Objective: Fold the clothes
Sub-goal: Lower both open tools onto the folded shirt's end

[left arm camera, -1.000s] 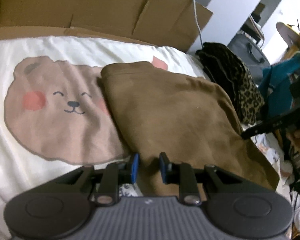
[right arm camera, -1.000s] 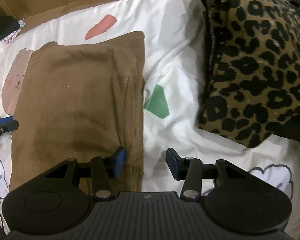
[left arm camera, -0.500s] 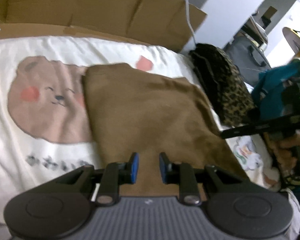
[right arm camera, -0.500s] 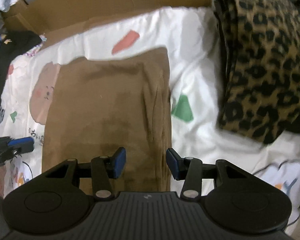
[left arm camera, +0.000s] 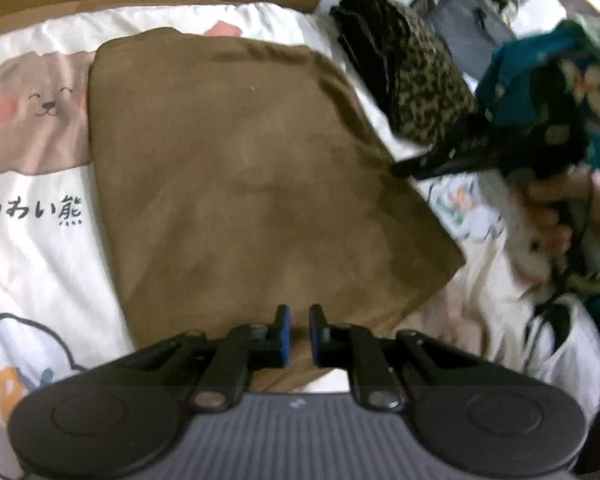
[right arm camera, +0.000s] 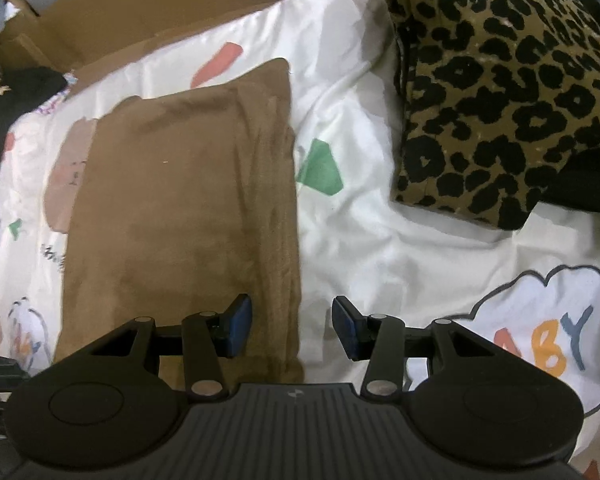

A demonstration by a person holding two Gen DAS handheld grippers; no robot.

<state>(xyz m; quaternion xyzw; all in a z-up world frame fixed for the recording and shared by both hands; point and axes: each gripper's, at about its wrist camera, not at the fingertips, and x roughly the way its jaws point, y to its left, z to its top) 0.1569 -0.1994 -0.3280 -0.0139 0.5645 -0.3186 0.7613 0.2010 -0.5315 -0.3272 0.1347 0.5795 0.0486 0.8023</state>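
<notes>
Brown garment [right arm camera: 180,216] on printed bedsheet [right arm camera: 380,240]

one folded brown garment [left arm camera: 244,184], one leopard-print garment [right arm camera: 500,92], one printed white sheet [right arm camera: 380,216], two tongs

The right tool [right arm camera: 292,326] is hovering with jaws apart over the right edge of a folded brown garment [right arm camera: 180,220] lying on a white printed bedsheet [right arm camera: 380,240], leopard-print clothes [right arm camera: 500,80] lying nearby.
</notes>
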